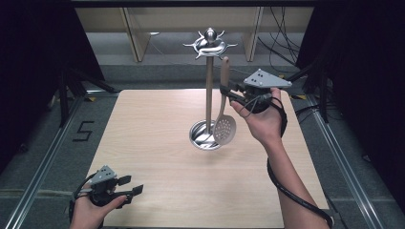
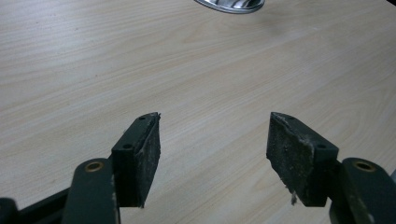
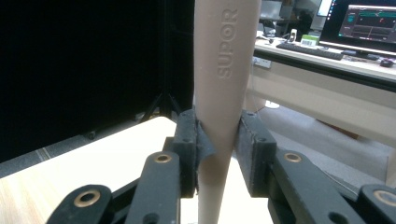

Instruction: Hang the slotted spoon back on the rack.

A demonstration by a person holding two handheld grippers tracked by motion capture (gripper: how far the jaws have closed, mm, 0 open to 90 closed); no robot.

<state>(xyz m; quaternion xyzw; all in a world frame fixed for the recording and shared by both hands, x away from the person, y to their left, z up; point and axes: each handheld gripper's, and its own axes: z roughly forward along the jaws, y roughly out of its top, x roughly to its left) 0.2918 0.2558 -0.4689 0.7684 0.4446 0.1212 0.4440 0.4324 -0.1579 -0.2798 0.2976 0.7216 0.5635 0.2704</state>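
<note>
Right gripper [image 1: 228, 90] raised above the far right of the pale wooden worktop [image 1: 157, 143], fingers [image 3: 254, 144] pinching the beige plastic handle of a slotted skimmer spoon [image 1: 223, 107]; handle clamped between both pads in the right gripper view, embossed lettering running up it. Spoon held in the air just beside the upright pole of the chrome utensil stand [image 1: 208, 86], perforated round bowl hanging low, close over the stand's shiny dish base.

Step in hand, by the look of it: hanging the skimmer on the stand, or lifting it off — not settled by the pictures. Handle tip near but below the star-shaped crown of hooks, apparently free of any hook. If hanging: calls for raising the spoon further, bringing the handle's end up to one of the curved arms, then easing the grip once the hook carries the weight. Risk of knocking the pole and tipping the stand if swung in too fast.

Long axis of the spoon close to vertical, handle pointing up, bowl pointing down toward the base, leaning slightly.

Left gripper [image 1: 125, 187] resting low at the near left edge of the worktop, fingers [image 2: 140, 156] spread wide with nothing between them, bare wood beyond.
</note>
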